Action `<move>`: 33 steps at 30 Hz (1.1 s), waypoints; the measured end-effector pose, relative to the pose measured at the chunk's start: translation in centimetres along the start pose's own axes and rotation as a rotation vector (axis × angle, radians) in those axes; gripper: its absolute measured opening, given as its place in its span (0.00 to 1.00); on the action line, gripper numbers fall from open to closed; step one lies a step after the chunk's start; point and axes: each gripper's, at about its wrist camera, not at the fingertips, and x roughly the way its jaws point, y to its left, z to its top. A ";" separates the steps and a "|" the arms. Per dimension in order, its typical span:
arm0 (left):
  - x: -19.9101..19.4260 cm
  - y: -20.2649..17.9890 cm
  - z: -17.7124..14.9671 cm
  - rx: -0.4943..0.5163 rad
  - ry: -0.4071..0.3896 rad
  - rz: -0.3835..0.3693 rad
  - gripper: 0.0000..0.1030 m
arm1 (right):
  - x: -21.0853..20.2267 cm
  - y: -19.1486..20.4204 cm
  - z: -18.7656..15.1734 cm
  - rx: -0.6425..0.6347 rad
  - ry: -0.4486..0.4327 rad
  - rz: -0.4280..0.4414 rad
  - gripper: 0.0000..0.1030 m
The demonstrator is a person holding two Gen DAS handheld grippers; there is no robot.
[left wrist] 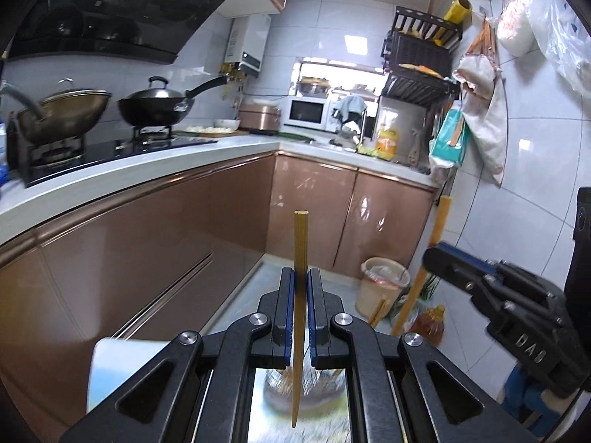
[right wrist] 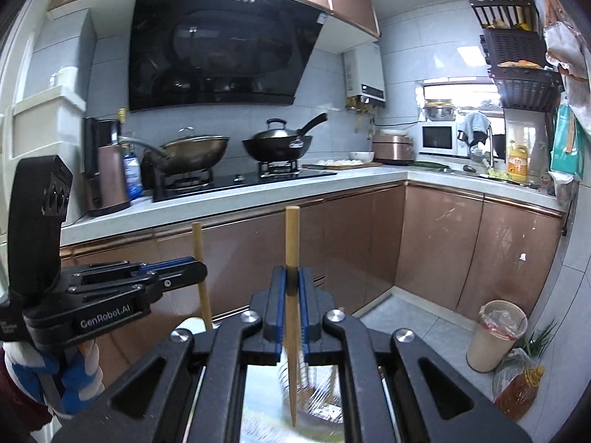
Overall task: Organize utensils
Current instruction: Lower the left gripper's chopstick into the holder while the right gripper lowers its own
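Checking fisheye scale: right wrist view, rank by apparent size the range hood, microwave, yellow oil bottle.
1. range hood
2. microwave
3. yellow oil bottle
The bottle sits nearer the edge, but the gaps are plain.

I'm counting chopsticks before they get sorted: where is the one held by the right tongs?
In the right wrist view, the tan wooden chopstick stands upright, clamped in the right tongs, its tip above a clear glass jar below.
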 end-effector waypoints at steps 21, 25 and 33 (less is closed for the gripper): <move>12.8 1.1 -5.4 -0.071 0.032 0.011 0.06 | 9.1 -6.0 -7.9 0.069 0.066 -0.045 0.06; 13.6 1.2 -6.8 -0.073 0.062 0.019 0.06 | 9.6 -6.3 -9.3 0.085 0.093 -0.044 0.06; 13.7 1.6 -8.5 -0.075 0.055 0.065 0.06 | 10.0 -7.0 -11.8 0.110 0.133 -0.059 0.06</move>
